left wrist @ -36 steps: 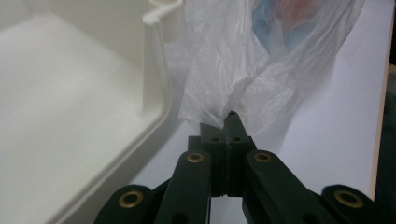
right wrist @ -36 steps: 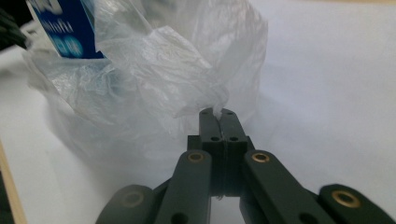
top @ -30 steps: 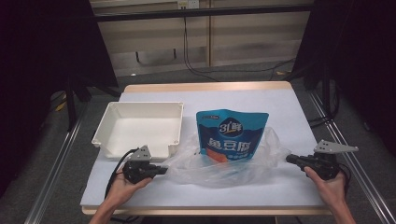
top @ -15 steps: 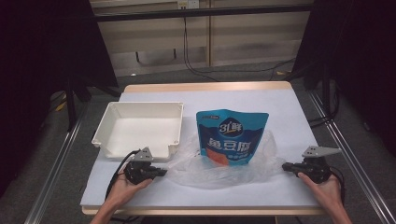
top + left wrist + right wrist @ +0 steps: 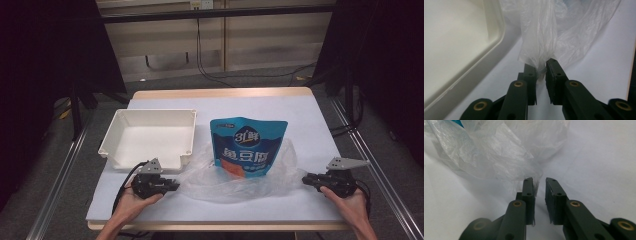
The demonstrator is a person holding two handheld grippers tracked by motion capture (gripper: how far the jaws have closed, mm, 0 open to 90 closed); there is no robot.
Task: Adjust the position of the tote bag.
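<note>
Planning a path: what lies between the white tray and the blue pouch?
Bare table, plus an edge of the clear plastic bag near the front, in the high view.

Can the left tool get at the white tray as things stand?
Probably yes. The left tool lies just in front of the tray with bare table between; its jaws have just been opening, with a fold of the plastic bag between them.

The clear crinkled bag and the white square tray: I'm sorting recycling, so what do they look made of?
The clear crinkled bag looks like thin plastic film: see-through, finely wrinkled, bunching softly between the left gripper tips. The white square tray seems rigid moulded plastic, smooth with a soft sheen and rounded rim, though coated pulp cannot be ruled out.
</note>
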